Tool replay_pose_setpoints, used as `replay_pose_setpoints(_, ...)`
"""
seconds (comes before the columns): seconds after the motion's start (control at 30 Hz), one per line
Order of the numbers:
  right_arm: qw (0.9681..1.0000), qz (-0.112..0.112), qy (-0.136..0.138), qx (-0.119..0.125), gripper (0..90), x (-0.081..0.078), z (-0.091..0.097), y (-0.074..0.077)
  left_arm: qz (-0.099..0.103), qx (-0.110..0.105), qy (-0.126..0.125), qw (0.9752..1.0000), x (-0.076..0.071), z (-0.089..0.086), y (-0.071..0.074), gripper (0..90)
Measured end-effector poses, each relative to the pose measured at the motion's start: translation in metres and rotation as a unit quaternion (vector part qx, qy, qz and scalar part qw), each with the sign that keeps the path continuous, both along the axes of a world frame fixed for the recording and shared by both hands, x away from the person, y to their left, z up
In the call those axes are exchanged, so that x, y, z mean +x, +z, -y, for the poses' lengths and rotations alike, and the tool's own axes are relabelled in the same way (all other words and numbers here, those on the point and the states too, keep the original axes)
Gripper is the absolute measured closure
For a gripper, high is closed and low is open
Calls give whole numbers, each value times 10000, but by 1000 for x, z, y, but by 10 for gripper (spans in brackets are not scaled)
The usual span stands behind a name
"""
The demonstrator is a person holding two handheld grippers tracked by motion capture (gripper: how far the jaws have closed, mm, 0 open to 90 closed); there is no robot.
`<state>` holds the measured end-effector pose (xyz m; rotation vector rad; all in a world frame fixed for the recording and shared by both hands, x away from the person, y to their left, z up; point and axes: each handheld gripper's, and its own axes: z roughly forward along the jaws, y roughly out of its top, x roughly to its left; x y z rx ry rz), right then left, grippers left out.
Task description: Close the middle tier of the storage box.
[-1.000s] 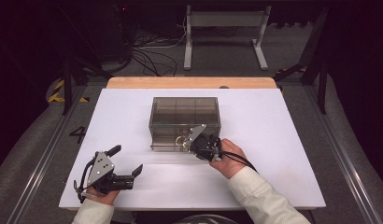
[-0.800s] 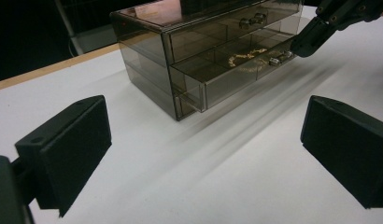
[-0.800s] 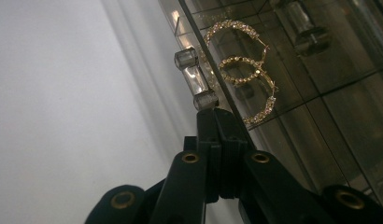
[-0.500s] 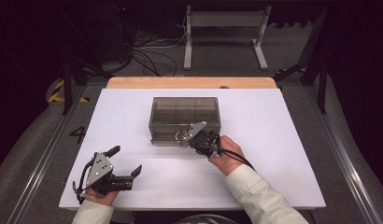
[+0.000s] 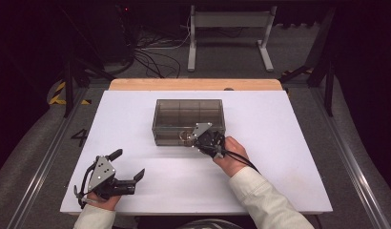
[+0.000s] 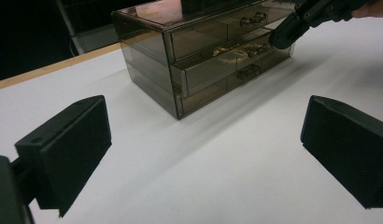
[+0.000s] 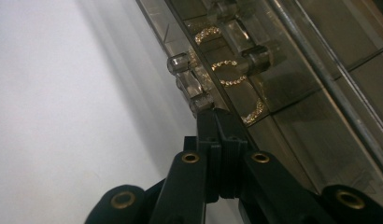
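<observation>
The drawer box (image 5: 188, 121) sits mid-table (image 5: 289, 157), and the right tool (image 5: 196, 140), jaws pressed together, touches its near-face knob (image 7: 201, 99) from 5 o'clock, while the left tool (image 5: 128, 168), jaws apart, idles far at 7 o'clock.

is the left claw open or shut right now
Open. In its own view the left claw has its two black jaws spread wide apart, with bare white table between them.
</observation>
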<state>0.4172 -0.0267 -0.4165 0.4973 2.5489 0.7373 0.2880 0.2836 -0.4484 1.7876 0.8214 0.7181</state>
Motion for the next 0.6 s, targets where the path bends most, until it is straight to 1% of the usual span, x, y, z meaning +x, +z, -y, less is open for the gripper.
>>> replay_pose_setpoints(0.4, 9998, 164, -91, 22, 900, 3, -2, -3, -5, -2, 1, 10000, 0, 0, 0, 27)
replay_pose_setpoints(0.53, 9998, 189, -76, 24, 900, 4, -2, -3, 0, 1, 9, 10000, 0, 0, 0, 27)
replay_pose_setpoints(0.6, 9997, 223, -3, 25, 900, 5, -2, -4, 0, -2, 11, 10000, 0, 0, 0, 27)
